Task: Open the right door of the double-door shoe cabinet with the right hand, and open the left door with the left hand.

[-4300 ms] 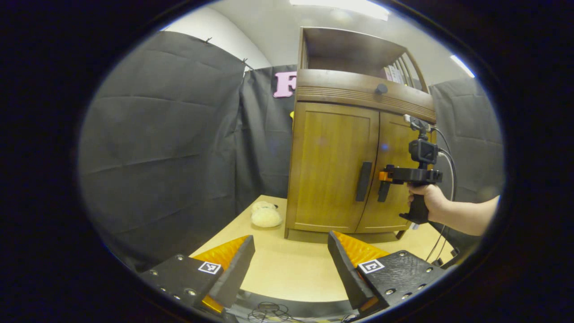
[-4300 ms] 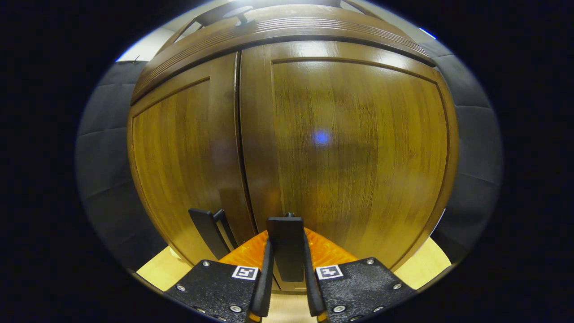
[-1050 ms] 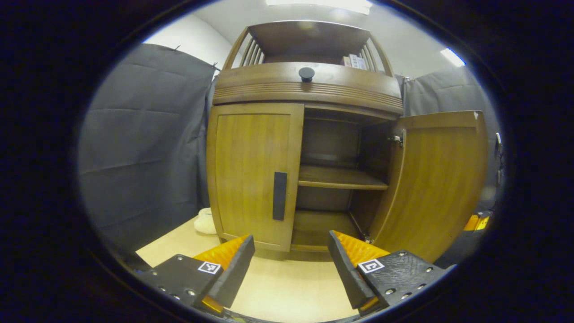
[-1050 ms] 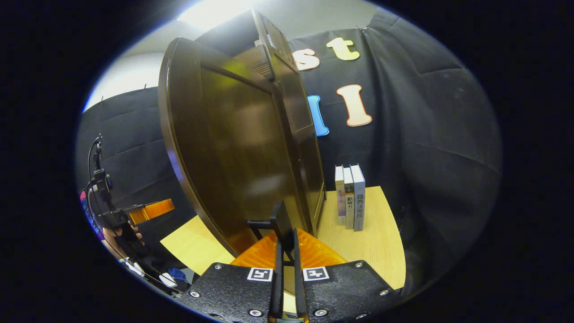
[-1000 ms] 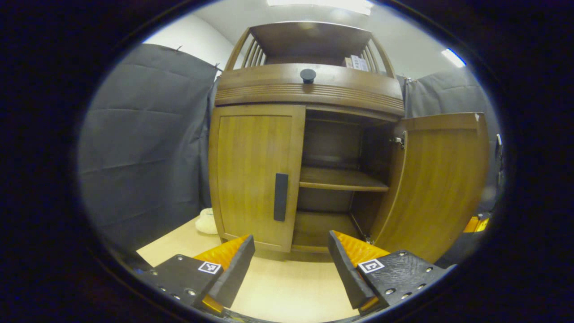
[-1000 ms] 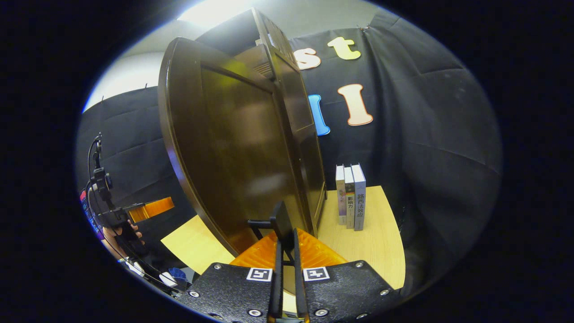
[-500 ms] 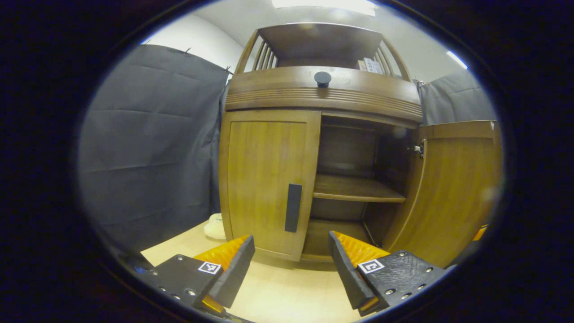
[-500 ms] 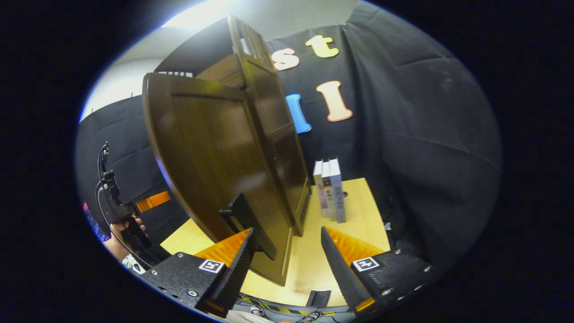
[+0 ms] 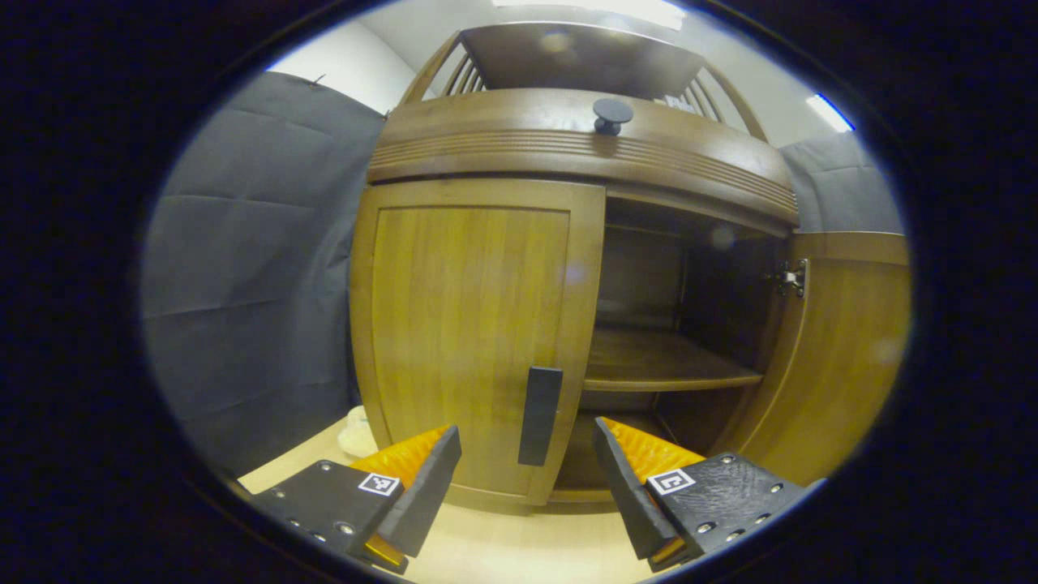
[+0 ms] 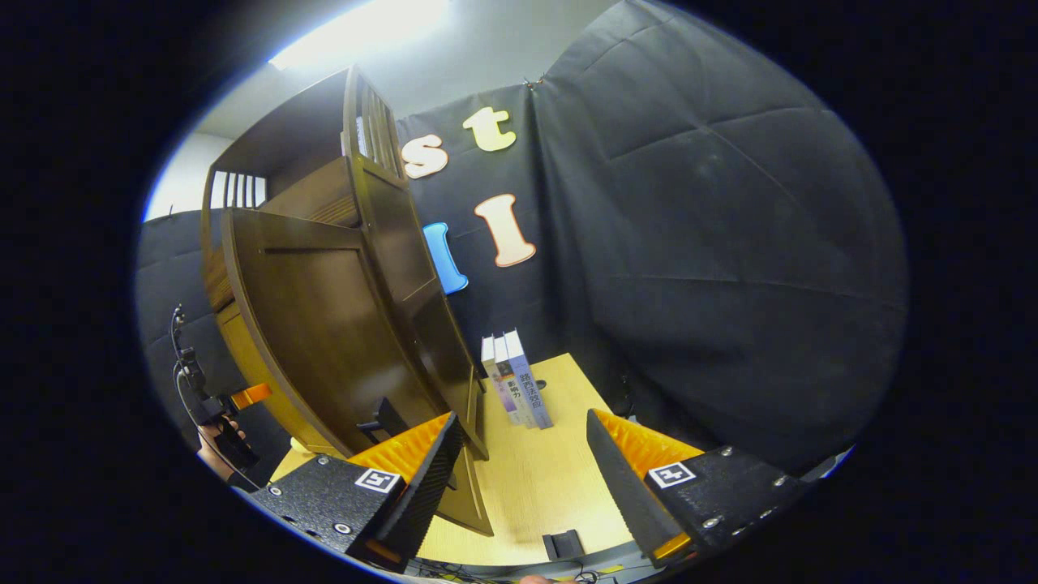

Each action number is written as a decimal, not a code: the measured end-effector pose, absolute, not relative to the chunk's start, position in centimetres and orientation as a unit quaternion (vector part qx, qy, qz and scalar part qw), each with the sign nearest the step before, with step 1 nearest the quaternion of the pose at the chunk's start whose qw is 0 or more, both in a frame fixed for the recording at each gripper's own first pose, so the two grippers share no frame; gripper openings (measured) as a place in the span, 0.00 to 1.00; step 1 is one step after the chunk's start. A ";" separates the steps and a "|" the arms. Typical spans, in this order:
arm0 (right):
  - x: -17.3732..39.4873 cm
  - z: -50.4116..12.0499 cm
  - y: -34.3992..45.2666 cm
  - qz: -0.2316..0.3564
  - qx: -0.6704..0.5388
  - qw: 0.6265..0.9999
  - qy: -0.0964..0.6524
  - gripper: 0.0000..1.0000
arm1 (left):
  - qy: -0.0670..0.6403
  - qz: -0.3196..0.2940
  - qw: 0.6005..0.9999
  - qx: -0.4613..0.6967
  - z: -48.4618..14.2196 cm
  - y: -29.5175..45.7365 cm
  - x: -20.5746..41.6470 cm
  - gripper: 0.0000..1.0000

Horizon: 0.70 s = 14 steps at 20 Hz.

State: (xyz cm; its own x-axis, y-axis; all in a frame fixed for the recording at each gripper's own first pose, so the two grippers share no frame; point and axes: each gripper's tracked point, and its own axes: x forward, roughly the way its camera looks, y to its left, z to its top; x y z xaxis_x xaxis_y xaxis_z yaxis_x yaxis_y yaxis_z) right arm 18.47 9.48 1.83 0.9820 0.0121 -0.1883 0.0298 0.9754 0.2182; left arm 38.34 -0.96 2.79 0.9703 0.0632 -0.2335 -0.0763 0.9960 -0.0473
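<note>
- While its two fingers stood spread wide apart with nothing between them, the left hand-held gripper [image 9: 527,474] hung just in front of the closed left door of the brown wooden double-door shoe cabinet [image 9: 580,154].
- Between those fingers, a little beyond them, showed the flat black bar handle [image 9: 540,414] at the inner edge of the left door [image 9: 470,324]; neither finger touched it.
- Beside the cabinet's left foot a small cream fluffy thing [image 9: 357,432] lay on the pale wooden worktop [image 9: 519,547].
- To the right of the left door the cabinet stood open, with a bare wooden inner shelf [image 9: 661,369] in shadow and the right door [image 9: 843,349] swung out on its metal hinge [image 9: 788,277].
- In the right gripper view, the right hand-held gripper [image 10: 519,470] was likewise released, fingers parted and empty, near the open door's free edge and its black handle [image 10: 381,422].
- Farther back three upright books [image 10: 515,389] stood on the worktop, just beside the cabinet's side.
- Far off at the left, a person's hand [image 10: 215,450] held the other gripper.
</note>
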 end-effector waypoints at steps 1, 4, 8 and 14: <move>18.1 2.2 9.6 -0.016 0.106 0.990 0.091 0.95 | 0.120 0.029 0.992 -0.034 2.6 -0.7 39.5 0.89; 16.6 3.0 9.4 -0.057 0.093 0.991 0.076 0.91 | 0.129 -0.004 0.990 -0.052 1.1 -1.1 40.8 0.94; 14.7 3.6 9.3 -0.106 0.110 0.986 0.068 0.95 | 0.119 -0.032 0.992 -0.027 0.1 -1.7 43.5 0.99; 13.5 4.2 8.9 -0.146 0.119 0.980 0.057 0.95 | 0.127 -0.036 0.991 -0.024 -1.8 -1.8 46.8 0.67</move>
State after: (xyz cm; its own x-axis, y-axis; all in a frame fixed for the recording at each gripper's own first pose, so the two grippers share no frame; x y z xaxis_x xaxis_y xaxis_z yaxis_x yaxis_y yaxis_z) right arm 13.46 8.94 4.21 0.9507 -0.2736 -0.1462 0.3006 0.9287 0.2172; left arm 46.80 -1.80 -1.82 0.9653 -0.0783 -0.2491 0.0663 0.9962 -0.0565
